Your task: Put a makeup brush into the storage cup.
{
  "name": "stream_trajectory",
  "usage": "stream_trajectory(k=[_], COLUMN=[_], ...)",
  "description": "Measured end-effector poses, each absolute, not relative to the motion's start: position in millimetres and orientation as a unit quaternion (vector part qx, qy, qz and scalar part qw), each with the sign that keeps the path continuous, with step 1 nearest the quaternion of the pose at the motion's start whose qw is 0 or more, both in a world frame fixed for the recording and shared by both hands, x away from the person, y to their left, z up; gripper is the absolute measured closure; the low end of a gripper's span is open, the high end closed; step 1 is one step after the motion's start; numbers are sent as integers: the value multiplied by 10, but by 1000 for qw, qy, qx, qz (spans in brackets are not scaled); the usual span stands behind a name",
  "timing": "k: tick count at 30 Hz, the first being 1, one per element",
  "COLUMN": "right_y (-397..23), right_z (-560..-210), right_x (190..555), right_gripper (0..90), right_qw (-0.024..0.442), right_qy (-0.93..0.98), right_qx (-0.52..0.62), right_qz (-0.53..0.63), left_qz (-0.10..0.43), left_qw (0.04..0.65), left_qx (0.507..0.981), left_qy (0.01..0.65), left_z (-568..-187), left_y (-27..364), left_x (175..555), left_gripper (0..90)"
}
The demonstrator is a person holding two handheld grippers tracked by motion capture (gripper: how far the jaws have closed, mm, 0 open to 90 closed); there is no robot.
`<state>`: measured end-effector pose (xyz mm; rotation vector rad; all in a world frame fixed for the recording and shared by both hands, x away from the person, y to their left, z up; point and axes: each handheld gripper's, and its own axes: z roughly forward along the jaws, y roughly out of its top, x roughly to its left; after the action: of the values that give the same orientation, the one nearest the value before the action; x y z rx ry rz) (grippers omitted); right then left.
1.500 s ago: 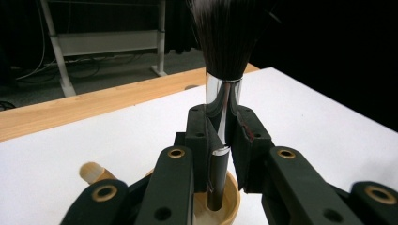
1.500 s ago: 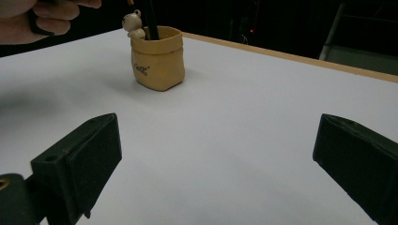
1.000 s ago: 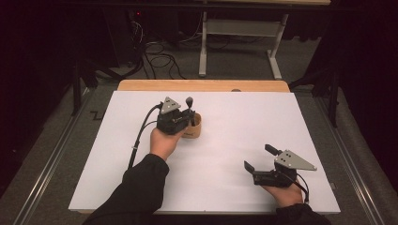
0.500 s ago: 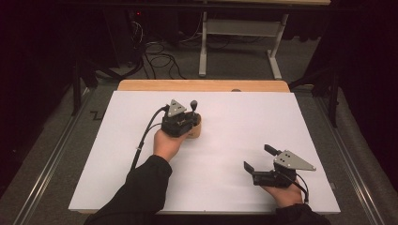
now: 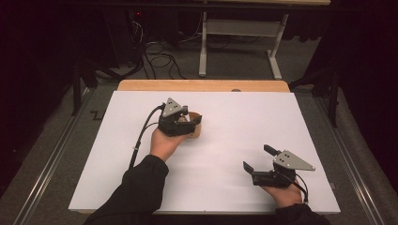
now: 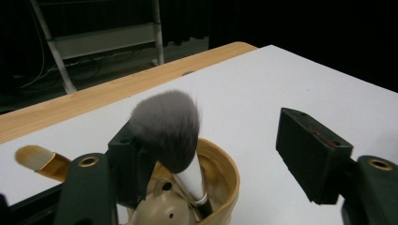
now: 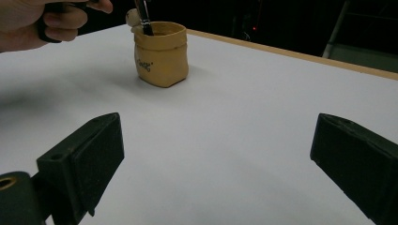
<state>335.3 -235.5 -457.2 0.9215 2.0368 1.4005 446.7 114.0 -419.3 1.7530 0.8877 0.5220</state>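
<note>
White counter (image 5: 225,140) under dark room | left claw (image 6: 225,154) jaws apart, hovering over tan ceramic cup (image 7: 161,54) centre-left, grey fluffy brush (image 6: 165,129) standing inside | right claw (image 5: 257,164) spread wide, idle lower right

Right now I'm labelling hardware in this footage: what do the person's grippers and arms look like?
Both are black handheld units. The left gripper and right gripper each have two blocky black jaws, a grey three-cornered plate on top and a trailing black cable. Brass-coloured pivots show at the jaw bases. Both forearms wear black sleeves.
</note>
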Motion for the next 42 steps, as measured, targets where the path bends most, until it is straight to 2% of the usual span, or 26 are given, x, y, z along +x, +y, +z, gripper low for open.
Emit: stream_trajectory(k=[5, 12, 30, 42], right_y=[-2355, -2354, -2352, -2347], right_z=[-4574, -4576, -4578, -4577], right_x=[3355, 3355, 3355, 3353], right_gripper=[35, 35, 36, 36], right_qw=[249, 247, 249, 249], right_qy=[748, 748, 747, 748], right_qx=[337, 339, 339, 341], right_qz=[514, 514, 514, 512], left_qz=[215, 211, 209, 206], left_qw=[533, 541, 545, 542], left_qx=[729, 726, 726, 726], left_qy=[372, 369, 363, 371], left_z=[-4179, -4169, -4147, -4155], left_y=[1147, 1182, 1283, 1394], left_x=[4461, 4457, 4323, 4213], left_gripper=[206, 134, 24, 13])
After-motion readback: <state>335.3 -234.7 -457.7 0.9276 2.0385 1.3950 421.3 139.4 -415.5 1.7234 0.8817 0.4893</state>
